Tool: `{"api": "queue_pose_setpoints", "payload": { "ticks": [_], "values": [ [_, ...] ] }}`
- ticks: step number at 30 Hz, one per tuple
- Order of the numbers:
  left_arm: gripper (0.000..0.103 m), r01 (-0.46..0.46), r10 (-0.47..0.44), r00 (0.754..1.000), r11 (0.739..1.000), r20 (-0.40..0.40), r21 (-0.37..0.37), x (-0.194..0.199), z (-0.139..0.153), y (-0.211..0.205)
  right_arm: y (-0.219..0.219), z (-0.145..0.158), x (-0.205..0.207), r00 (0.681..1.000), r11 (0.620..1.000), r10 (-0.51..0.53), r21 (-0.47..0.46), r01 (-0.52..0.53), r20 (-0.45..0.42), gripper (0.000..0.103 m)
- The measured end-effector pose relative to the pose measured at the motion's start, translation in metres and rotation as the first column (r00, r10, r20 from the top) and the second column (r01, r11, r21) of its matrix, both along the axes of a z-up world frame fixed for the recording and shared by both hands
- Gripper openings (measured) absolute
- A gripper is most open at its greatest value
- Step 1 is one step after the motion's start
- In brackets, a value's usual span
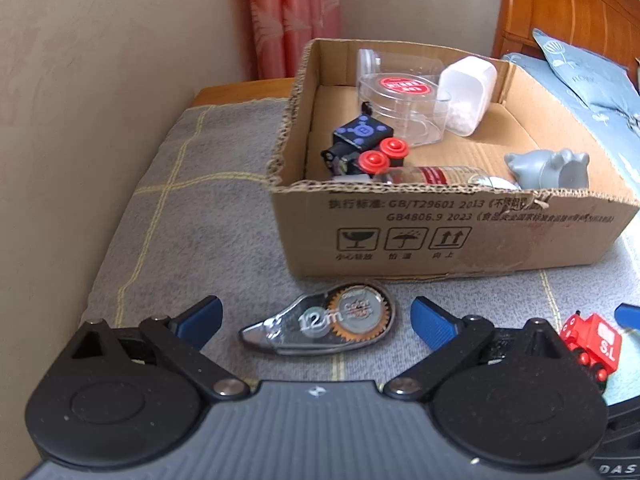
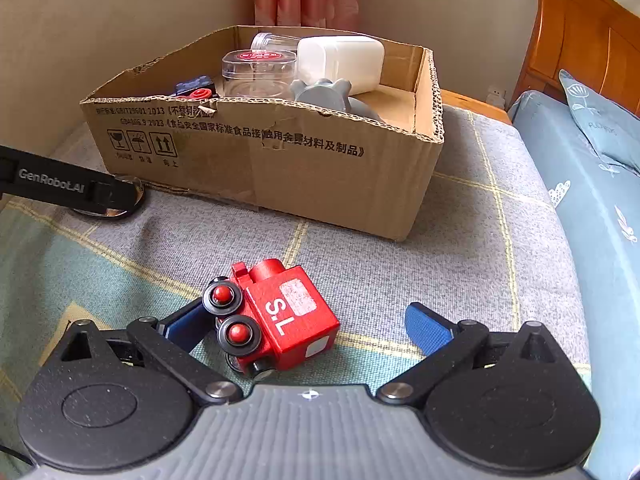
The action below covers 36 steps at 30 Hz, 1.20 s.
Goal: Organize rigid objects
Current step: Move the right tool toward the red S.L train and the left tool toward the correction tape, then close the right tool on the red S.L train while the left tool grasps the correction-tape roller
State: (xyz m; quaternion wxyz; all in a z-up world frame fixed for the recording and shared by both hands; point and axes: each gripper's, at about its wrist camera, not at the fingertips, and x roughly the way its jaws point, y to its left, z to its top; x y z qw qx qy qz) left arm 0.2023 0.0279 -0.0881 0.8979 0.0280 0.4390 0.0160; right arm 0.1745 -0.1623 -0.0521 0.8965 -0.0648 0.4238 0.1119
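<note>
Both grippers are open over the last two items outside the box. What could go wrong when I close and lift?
The red toy train lies tipped, wheels against one finger of the right gripper, off-centre: closing may twist or push it away. The correction tape lies flat on the blanket between the left gripper fingers, so they may slide over it. The cardboard box is already crowded near its front wall.

Tape (image 1: 328, 322): "12m"; toy (image 2: 280, 316): "S.L"; box (image 1: 460, 236): "GB4806.9 2023".

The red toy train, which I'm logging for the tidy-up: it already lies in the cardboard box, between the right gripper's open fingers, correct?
Not in the box. The right wrist view shows the red toy train on the blanket before the cardboard box, between the right gripper's open fingers.
</note>
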Motion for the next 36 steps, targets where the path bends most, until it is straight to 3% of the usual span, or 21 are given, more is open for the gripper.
{"api": "queue_pose_setpoints", "payload": {
  "ticks": [4,10,15,30,36],
  "values": [
    [0.100,-0.011,0.011,1.000,0.998,0.000,0.066,0.001,-0.009,-0.002,-0.001,0.000,-0.001,1.000,1.000,0.010,0.002,-0.010,0.006,0.103],
    [0.102,-0.025,0.025,1.000,0.999,-0.001,0.027,-0.017,-0.011,0.018,-0.002,-0.001,-0.002,1.000,1.000,0.021,0.004,-0.021,0.013,0.103],
    [0.102,-0.061,0.061,0.998,0.995,-0.004,-0.078,-0.027,-0.015,0.039,-0.002,-0.001,-0.002,1.000,1.000,0.024,0.005,-0.024,0.019,0.103],
    [0.102,-0.008,0.011,0.999,0.997,0.043,-0.072,-0.017,-0.015,0.023,-0.004,-0.002,-0.003,0.999,0.999,0.035,0.009,-0.036,0.027,0.103],
    [0.099,0.012,-0.009,0.999,0.997,0.048,-0.071,-0.019,-0.015,0.023,-0.007,0.004,-0.005,0.997,0.997,0.073,0.028,-0.073,-0.017,0.103]
  ]
}}
